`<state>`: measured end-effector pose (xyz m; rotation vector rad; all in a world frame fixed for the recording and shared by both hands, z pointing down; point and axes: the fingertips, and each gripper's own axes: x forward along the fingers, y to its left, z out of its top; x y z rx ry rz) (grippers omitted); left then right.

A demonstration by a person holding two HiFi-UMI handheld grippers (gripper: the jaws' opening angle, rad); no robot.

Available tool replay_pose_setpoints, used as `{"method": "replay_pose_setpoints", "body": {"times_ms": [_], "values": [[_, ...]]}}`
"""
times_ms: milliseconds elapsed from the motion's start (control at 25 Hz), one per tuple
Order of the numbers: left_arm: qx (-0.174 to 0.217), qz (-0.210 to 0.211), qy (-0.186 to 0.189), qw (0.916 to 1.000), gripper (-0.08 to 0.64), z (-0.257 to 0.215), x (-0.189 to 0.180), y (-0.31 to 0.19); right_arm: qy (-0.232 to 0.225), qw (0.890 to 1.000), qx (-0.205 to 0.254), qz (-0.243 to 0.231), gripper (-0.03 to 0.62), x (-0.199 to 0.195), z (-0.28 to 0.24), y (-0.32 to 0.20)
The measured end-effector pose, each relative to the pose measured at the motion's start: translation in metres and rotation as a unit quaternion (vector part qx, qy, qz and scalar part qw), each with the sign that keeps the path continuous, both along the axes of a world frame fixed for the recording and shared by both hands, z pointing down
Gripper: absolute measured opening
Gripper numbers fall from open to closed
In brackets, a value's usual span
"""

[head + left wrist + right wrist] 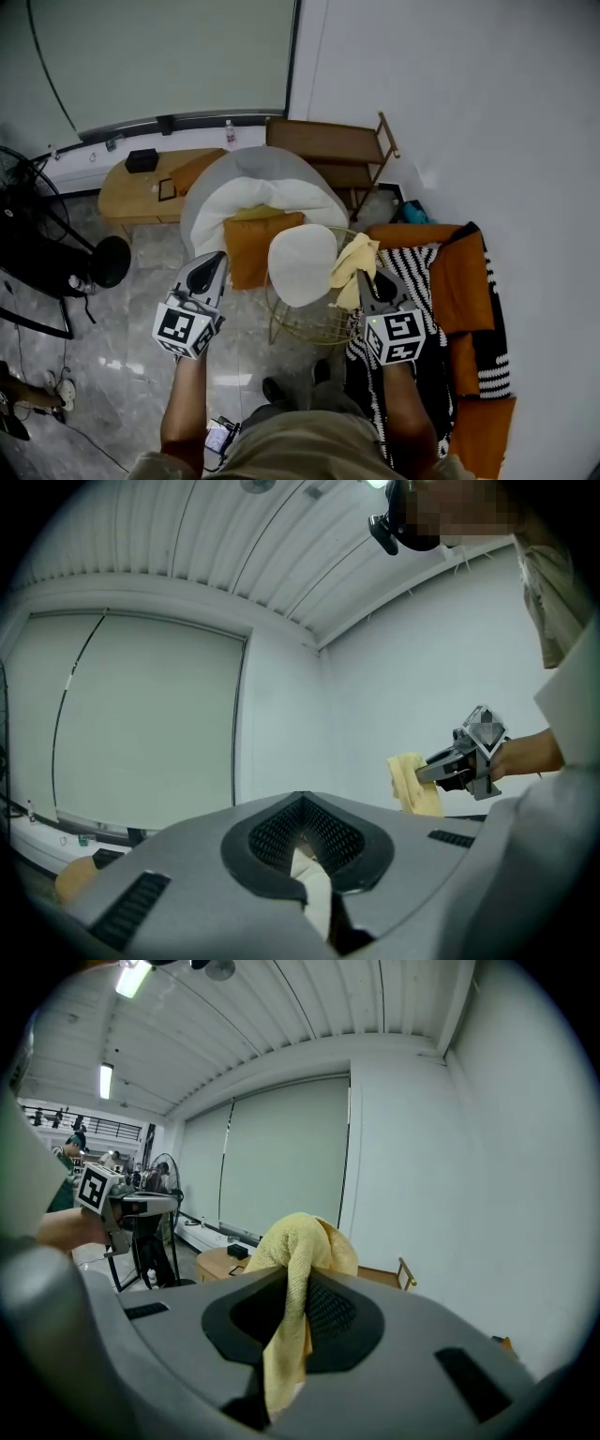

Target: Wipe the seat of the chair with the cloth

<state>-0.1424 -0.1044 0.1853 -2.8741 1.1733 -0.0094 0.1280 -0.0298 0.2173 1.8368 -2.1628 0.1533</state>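
Beside the chair's white seat (302,262), grips the yellow cloth (352,267) in the right gripper (368,277), jaws clamped on a fold, the rest hanging at the seat's right edge. Holds the left gripper (216,261) raised near the orange cushion (251,246), left of the seat, jaws pressed together, empty.

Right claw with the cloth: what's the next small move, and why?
Probably swing the right claw left and down so the yellow cloth lands on the white seat. The claw is shut on the cloth, which hangs at the seat's right edge rather than lying across it. The left claw is off to the seat's other side.
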Motion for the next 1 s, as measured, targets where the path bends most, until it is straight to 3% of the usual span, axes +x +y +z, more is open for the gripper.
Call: {"method": "replay_pose_setpoints", "body": {"times_ms": [600,1000], "values": [[-0.027,-0.064,-0.034,0.9970,0.015,0.022,-0.011,-0.030,-0.013,0.998,-0.022,-0.056,0.049,0.003,0.041,-0.093],[-0.071,-0.115,-0.043,0.9899,0.015,0.088,-0.017,-0.055,-0.003,0.997,-0.037,-0.065,0.052,0.011,0.118,-0.166]]}}
